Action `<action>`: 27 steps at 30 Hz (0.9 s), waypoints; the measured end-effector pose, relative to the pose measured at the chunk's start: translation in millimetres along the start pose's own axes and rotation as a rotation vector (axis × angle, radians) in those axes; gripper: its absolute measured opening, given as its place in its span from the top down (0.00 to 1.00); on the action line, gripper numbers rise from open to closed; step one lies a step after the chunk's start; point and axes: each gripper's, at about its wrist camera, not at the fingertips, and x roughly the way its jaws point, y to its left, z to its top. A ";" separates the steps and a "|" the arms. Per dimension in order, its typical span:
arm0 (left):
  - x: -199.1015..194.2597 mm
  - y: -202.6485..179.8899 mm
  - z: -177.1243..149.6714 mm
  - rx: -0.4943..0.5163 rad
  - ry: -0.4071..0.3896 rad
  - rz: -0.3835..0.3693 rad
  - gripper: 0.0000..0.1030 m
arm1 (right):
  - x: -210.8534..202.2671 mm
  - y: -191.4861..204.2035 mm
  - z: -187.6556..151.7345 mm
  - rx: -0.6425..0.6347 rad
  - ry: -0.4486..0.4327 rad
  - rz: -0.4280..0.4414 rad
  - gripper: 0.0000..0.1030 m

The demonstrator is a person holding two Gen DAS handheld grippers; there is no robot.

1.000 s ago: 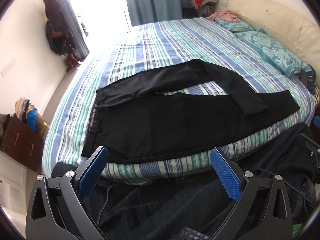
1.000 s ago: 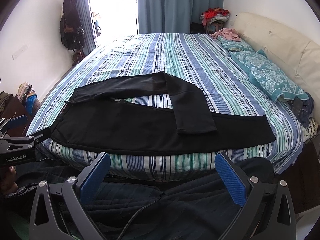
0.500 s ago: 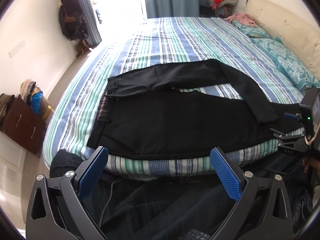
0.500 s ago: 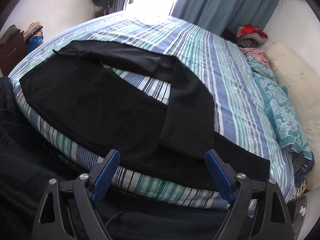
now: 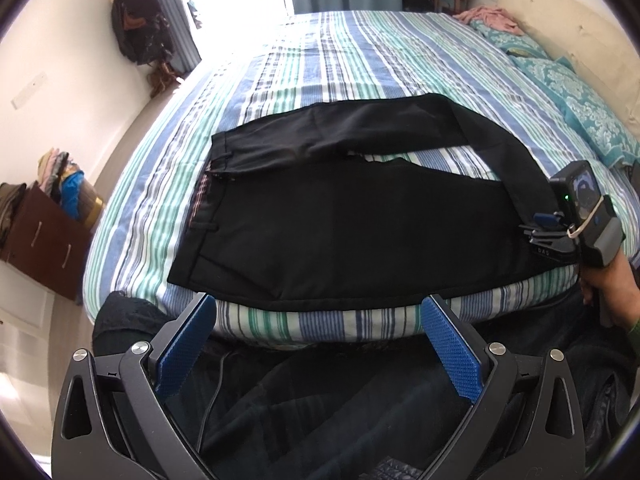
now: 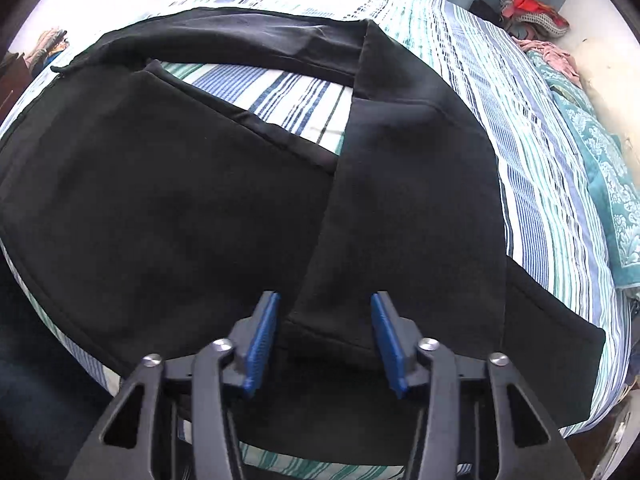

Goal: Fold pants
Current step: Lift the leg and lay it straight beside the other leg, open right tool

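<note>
Black pants (image 5: 340,224) lie flat across the near edge of the striped bed (image 5: 360,60), waistband to the left. The far leg is folded back and crosses the near leg; its hem (image 6: 332,332) lies between my right gripper's blue pads. My right gripper (image 6: 325,332) is partly open, low over that hem, with the cloth between the jaws but not pinched. It also shows in the left wrist view (image 5: 560,232) at the pants' right end. My left gripper (image 5: 316,344) is wide open and empty, just off the bed's near edge below the waistband side.
Teal pillows (image 5: 576,108) and a cream headboard (image 5: 568,24) are on the right. A brown drawer unit (image 5: 44,240) with clothes stands on the left. Dark fabric (image 5: 320,400) lies below the bed edge. Curtains and a bright window are at the back.
My right gripper has moved forward and down onto the folded leg's hem, and its jaws have narrowed. My left gripper has moved closer to the bed's edge, still wide open.
</note>
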 end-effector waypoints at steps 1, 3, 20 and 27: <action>2.5 0.1 0.4 0.000 0.008 0.002 0.01 | -2.8 -4.7 0.5 0.013 -0.007 0.005 0.79; 9.5 -1.3 1.8 0.001 0.029 0.001 0.01 | -11.5 -13.5 2.4 0.005 -0.019 -0.040 0.87; 69.7 -60.0 37.7 0.192 0.150 0.068 0.01 | -12.3 -321.8 213.5 0.032 -0.110 -0.594 0.91; 104.8 -80.5 60.4 0.207 0.204 0.064 0.01 | 94.4 -357.0 239.5 -0.033 -0.013 -0.641 0.91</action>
